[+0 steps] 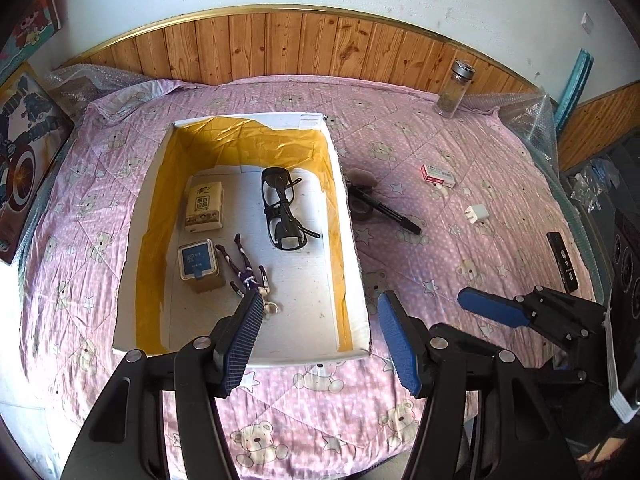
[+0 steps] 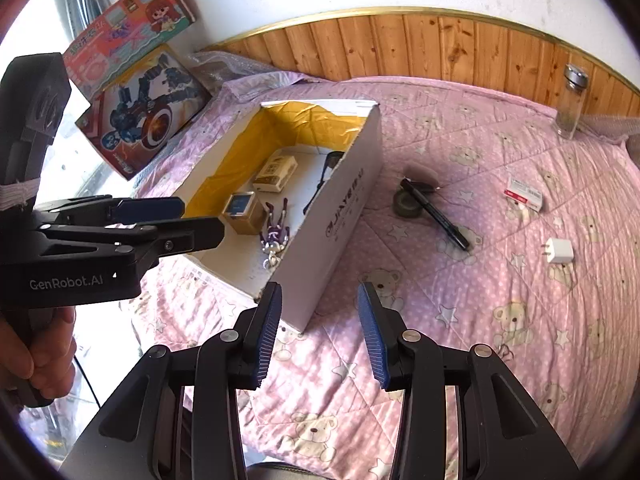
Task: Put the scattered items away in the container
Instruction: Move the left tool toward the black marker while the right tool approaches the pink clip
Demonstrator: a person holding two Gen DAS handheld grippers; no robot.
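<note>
A white cardboard box with yellow lining sits on the pink bedspread. Inside it lie a tissue pack, a small square tin, a purple figure keychain and black glasses. My left gripper hangs open and empty over the box's near right corner. Outside the box, to its right, a black marker rests across a tape roll. Farther right lie a red-and-white packet, a white charger plug and a black stick. My right gripper is open and empty, near the box's front corner.
A glass jar stands at the far right by the wooden headboard. Toy boxes lean against the wall on the left. Bubble wrap bunches at the bed's right edge. A hand grips the left gripper's handle.
</note>
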